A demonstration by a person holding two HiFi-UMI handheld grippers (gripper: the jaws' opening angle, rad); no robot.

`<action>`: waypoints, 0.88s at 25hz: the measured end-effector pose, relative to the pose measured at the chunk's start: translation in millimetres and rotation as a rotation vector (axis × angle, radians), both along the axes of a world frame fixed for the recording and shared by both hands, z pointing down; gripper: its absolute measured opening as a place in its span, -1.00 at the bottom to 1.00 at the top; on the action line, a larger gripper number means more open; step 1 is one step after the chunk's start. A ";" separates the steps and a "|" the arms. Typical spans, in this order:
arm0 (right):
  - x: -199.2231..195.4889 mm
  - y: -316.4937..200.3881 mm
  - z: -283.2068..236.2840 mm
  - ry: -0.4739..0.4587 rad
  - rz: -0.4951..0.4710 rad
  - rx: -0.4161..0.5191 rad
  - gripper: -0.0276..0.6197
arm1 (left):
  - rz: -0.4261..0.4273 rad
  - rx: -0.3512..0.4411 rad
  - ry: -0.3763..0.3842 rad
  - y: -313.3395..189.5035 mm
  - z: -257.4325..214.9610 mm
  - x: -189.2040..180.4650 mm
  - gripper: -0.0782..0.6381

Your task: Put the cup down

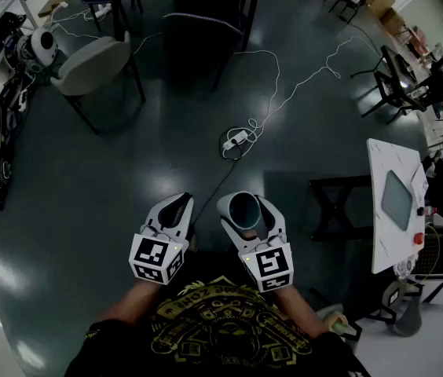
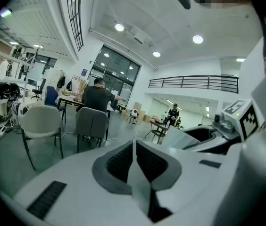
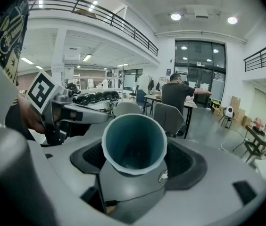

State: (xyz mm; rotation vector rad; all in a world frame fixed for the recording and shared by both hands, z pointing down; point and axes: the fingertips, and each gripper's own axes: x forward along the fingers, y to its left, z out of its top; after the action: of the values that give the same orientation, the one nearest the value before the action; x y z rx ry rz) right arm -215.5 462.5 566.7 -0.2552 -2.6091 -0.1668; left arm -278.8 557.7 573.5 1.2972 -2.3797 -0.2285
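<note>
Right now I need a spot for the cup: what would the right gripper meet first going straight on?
Nothing close. The right gripper, holding the cup, points over open floor; first in line seems the grey chair, some way off, though depth is unclear.

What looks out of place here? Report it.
A loose white cable snakes across the floor to a power strip lying ahead: a trip hazard. The cup in the right tool looks empty; nothing spilled.
</note>
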 end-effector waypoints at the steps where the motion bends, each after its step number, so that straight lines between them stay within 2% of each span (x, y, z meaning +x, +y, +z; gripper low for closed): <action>1: 0.4 0.2 0.4 0.000 0.000 0.000 0.24 | -0.001 -0.001 -0.002 0.1 0.2 0.2 -0.69; 10: 4.8 -1.2 -0.8 -0.008 0.015 -0.005 0.24 | 0.011 -0.006 -0.015 -0.5 -1.9 3.2 -0.69; 22: 14.3 -19.2 -4.7 -0.009 0.098 -0.043 0.24 | 0.049 -0.005 -0.029 -11.6 -8.1 9.6 -0.69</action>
State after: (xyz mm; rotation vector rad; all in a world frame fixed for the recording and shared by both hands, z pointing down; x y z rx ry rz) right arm -201.3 443.3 562.0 -0.1419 -2.6298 -0.0778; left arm -269.1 546.2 565.4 1.3644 -2.3677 -0.1905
